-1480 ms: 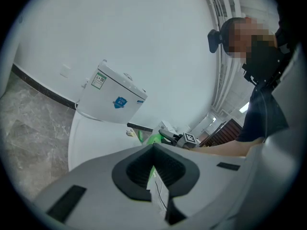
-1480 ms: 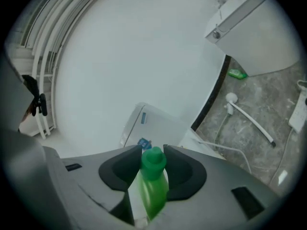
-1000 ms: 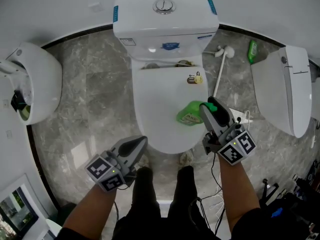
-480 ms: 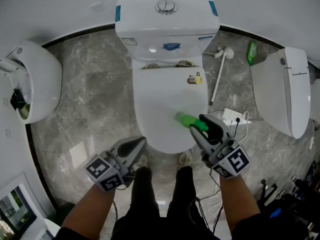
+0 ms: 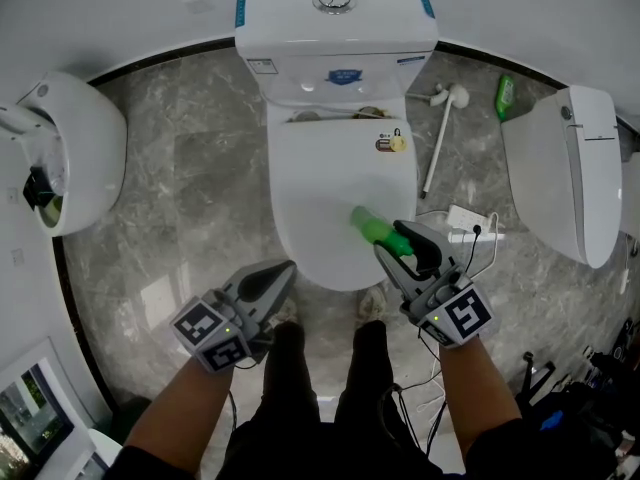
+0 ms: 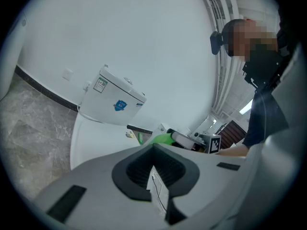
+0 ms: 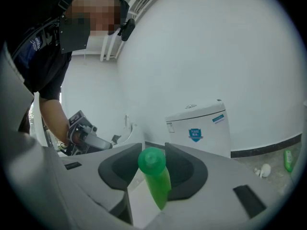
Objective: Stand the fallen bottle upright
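Observation:
My right gripper (image 5: 402,244) is shut on a green bottle (image 5: 376,230) in the head view. The bottle juts out of the jaws up and to the left, over the front right part of the closed toilet lid (image 5: 325,193). In the right gripper view the bottle (image 7: 156,178) sits between the dark pads with its round cap pointing away from the camera. Whether it touches the lid I cannot tell. My left gripper (image 5: 288,267) hangs low near the toilet's front left with its jaws together and nothing in them. The same gripper (image 6: 153,148) looks toward the toilet in its own view.
A white cistern (image 5: 335,23) stands behind the lid. A toilet brush (image 5: 438,138) and a second green bottle (image 5: 505,96) lie on the marble floor at the back right. A white power strip (image 5: 463,222) with cables sits right of the bowl. Other white fixtures stand right (image 5: 570,183) and left (image 5: 75,158).
My right gripper has drawn back toward me and leftward with the bottle and rolled, so the bottle now shows narrow with its cap pointing up-left. The left gripper has stayed put.

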Motion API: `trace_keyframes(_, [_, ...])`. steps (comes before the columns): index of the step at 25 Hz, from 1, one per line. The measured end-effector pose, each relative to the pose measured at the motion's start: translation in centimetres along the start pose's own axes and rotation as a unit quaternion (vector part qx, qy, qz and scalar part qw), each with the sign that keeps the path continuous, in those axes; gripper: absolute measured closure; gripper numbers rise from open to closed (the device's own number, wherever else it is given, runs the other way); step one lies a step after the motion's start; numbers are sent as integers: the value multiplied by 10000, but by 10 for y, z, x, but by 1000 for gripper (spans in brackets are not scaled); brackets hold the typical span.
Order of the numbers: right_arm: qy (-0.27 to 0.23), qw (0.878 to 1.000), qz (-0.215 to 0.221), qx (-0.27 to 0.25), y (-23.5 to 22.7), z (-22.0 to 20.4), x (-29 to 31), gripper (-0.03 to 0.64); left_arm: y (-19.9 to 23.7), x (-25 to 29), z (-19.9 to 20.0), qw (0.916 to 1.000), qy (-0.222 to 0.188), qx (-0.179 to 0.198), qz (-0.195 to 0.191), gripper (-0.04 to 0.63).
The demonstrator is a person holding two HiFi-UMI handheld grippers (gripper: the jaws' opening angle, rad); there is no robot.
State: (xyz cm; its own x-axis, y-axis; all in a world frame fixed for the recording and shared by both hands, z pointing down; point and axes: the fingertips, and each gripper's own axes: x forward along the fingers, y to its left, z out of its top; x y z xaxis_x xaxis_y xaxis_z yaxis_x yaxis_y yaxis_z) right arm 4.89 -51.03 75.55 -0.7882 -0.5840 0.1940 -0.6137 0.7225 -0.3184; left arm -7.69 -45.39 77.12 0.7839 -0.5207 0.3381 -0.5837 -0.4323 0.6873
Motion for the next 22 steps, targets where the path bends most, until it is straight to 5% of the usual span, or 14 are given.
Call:
trace_keyframes(8, [60,10000,-23,-47,7,0,5,358,-8,-18,-9,9991,80,409,0,577])
trace_keyframes(13, [124,9999,-25,-75,13,-1,2,323,-22,-25,-2,9999,-141,19,88,577])
trace_keyframes(22, [-65,9999,-87,-43,17,22,-10,278,-33,-35,-5,9998,-157,83,89,577])
